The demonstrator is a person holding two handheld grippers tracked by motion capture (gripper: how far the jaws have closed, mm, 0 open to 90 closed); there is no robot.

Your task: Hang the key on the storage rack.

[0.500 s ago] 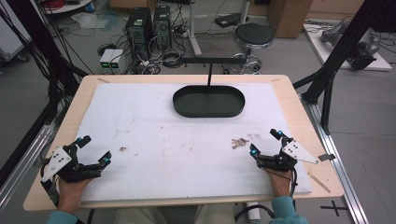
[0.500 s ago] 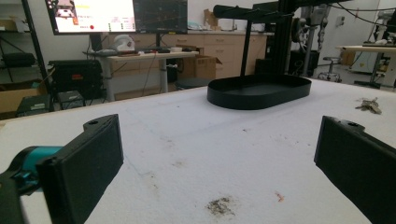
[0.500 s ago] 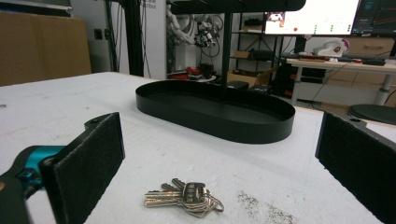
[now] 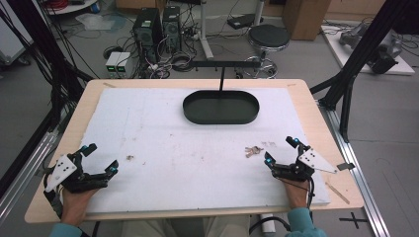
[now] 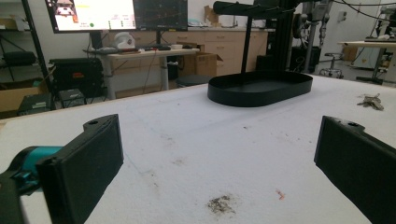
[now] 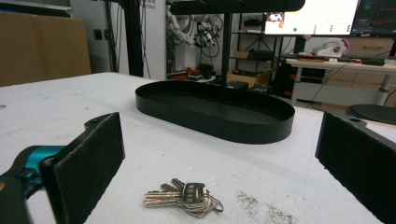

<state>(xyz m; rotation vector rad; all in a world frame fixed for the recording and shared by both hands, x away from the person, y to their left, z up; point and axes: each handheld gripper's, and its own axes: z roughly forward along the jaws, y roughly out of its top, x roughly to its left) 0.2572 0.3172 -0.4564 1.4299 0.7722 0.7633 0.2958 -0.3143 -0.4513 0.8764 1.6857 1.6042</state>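
Keys (image 6: 184, 197) lie flat on the white surface (image 4: 197, 163), just ahead of the right gripper (image 4: 282, 151), jaws spread wide, nothing between. Left gripper (image 4: 101, 158) likewise released. Stand's top (image 6: 233, 5) is cropped above the black tray (image 4: 221, 107).

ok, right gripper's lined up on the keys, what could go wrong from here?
1. The keys lie flat on the white mat; the open right gripper may scrape the mat or push them away.
2. Several keys hang on one ring, so pinching one could leave the bunch swinging and slipping before the black tray.
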